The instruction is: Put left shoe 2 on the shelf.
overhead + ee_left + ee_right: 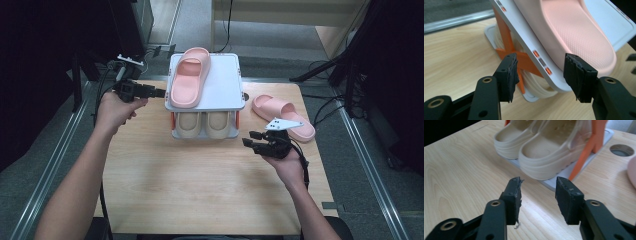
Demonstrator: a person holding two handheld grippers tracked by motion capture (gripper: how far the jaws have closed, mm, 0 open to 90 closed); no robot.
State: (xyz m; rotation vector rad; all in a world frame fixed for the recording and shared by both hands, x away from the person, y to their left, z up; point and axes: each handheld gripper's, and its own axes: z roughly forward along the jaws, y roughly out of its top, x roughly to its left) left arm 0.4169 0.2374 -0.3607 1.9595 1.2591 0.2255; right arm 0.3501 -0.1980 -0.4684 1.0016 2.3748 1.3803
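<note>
The wooden table (200,185) took up most of the high view, its whole near half bare, with open room on either side of the white two-tier shoe rack (227,80) at the far centre. On the rack's top shelf a pink slipper (189,77) lay along the left side, its heel reaching the shelf's front edge; the right part of that shelf was bare. Below it, a pair of beige clogs (205,124) sat side by side between the orange struts (589,147), heels toward the person. A second pink slipper (282,116) lay on the table right of the rack, close to the right edge.

The left forearm reached up the left side of the table, and the left gripper (159,92) pointed level at the rack's top shelf, just beside its left edge. In the left gripper view (540,75) its jaws stood released and wide, nothing pressed between them, the shelf edge and slipper heel just beyond. The right gripper (252,139) hovered over the table in front of the rack's right corner, near the second slipper; in the right gripper view (537,200) its jaws were apart and empty. No readable writing was visible.
</note>
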